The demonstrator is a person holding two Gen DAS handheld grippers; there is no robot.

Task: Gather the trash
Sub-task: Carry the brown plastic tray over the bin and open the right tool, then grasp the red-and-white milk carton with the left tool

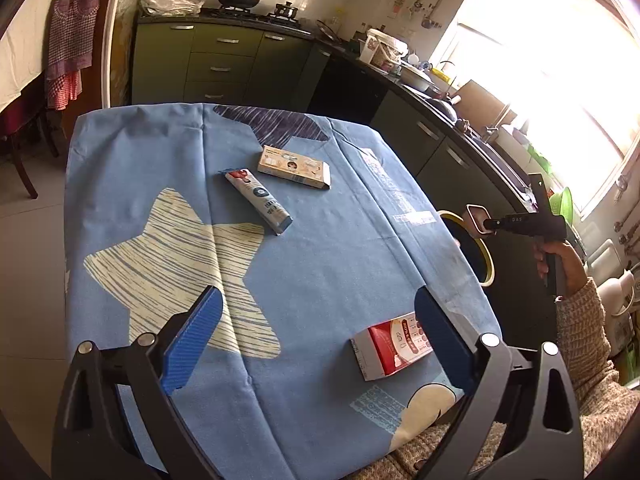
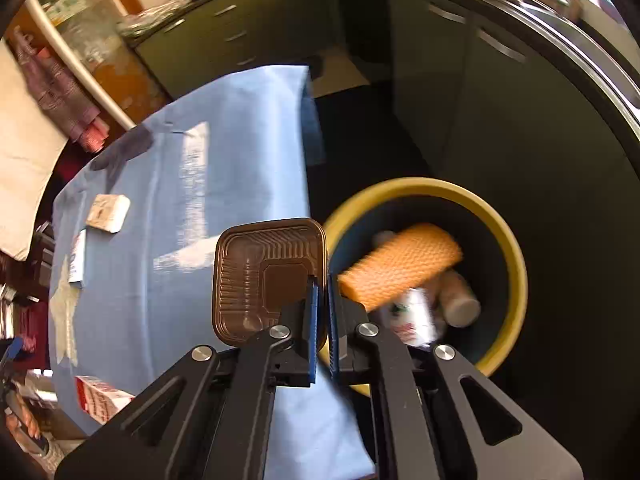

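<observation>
Your right gripper [image 2: 322, 280] is clamped on the edge of a brown tray [image 2: 260, 276], holding it on edge just beside the bin [image 2: 516, 264], over the table's [image 2: 240, 160] edge. The bin's yellow rim rings an orange pack [image 2: 404, 264], a white bottle [image 2: 460, 300] and a printed wrapper. Your left gripper [image 1: 316, 344] hangs wide and empty above the blue cloth. A red carton [image 1: 390, 346] lies just by its right finger. Farther out lie a tube [image 1: 260, 200] and a beige box [image 1: 294, 166], near each other.
</observation>
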